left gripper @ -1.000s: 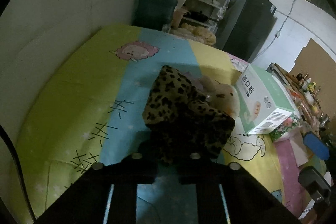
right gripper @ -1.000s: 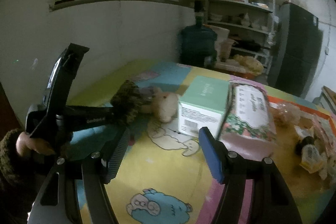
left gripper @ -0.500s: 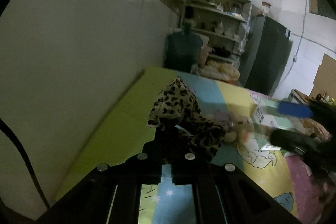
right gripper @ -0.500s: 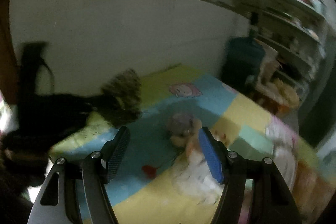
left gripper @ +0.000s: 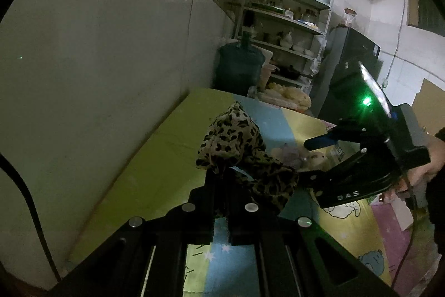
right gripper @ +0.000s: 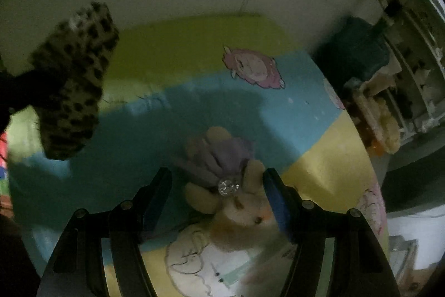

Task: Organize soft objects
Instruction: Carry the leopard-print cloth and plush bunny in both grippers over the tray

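The left gripper (left gripper: 222, 210) had its jaws pinched tight on a leopard-print fabric piece (left gripper: 239, 155), which was bunched up just past its fingertips and held clear above the cartoon-print mat (left gripper: 155, 174). That mat was striped lime green, light blue and yellow, with a pink cartoon critter (right gripper: 254, 68) printed on it, and it ran right up against a plain pale wall (left gripper: 97, 60) on the gripper's left.

The right gripper (right gripper: 217, 191) was spread wide and pointed steeply down over a cream plush bunny (right gripper: 242, 210) with a purple bow and a shiny gem. The bunny was lying on the mat between the fingers, close against the blue pad (right gripper: 275, 202), though I couldn't tell if it was touching.

Further ahead of the left gripper: a big water jug (left gripper: 239, 68), metal shelving (left gripper: 286, 27) loaded with kitchenware, and a dark fridge (left gripper: 347, 68). Pretty dim room overall.
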`<state>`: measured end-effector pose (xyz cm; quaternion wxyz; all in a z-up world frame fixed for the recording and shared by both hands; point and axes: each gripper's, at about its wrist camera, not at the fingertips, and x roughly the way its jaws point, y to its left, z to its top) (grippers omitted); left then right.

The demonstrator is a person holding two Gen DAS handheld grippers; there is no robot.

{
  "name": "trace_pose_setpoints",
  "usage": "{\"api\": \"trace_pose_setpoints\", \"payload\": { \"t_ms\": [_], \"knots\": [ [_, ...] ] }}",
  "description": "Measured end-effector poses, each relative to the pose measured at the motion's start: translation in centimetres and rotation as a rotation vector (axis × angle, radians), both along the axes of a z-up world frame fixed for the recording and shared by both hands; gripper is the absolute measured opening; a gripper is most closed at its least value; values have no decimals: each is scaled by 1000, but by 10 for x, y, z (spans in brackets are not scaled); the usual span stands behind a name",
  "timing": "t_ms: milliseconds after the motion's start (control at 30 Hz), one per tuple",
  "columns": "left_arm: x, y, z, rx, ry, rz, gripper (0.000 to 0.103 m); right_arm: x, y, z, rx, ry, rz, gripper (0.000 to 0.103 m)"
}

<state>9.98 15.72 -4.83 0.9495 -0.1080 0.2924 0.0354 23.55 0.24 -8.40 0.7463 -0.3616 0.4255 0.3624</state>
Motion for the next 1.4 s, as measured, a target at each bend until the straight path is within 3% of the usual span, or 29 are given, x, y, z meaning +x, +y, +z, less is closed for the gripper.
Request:
{"api": "trace_pose_setpoints", "payload": {
  "t_ms": [167, 233, 267, 433, 600, 967, 1400],
  "knots": [
    [0, 3, -4, -10, 9, -10, 6, 7, 5, -13, -45, 0, -25, 69],
    [-1, 3, -5, -15, 12, -10, 6, 9, 9, -13, -34, 7, -35, 60],
    [-1, 4, -6, -17, 13, -9, 6, 10, 9, -13, -38, -9, -45, 51],
    [-1, 5, -9, -24, 18, -10, 6, 10, 13, -12, -44, -43, -60, 45],
    [0, 3, -7, -25, 17, -16, 6, 1, 13, -2, 18, -60, -58, 40],
    [-8, 2, 1, -16, -4, -14, 6, -46, -7, 36, 260, -70, -86, 38],
    [-19, -37, 18, -9, -40, -108, 6, -118, -85, 69, 466, -107, -254, 38]
  ]
}}
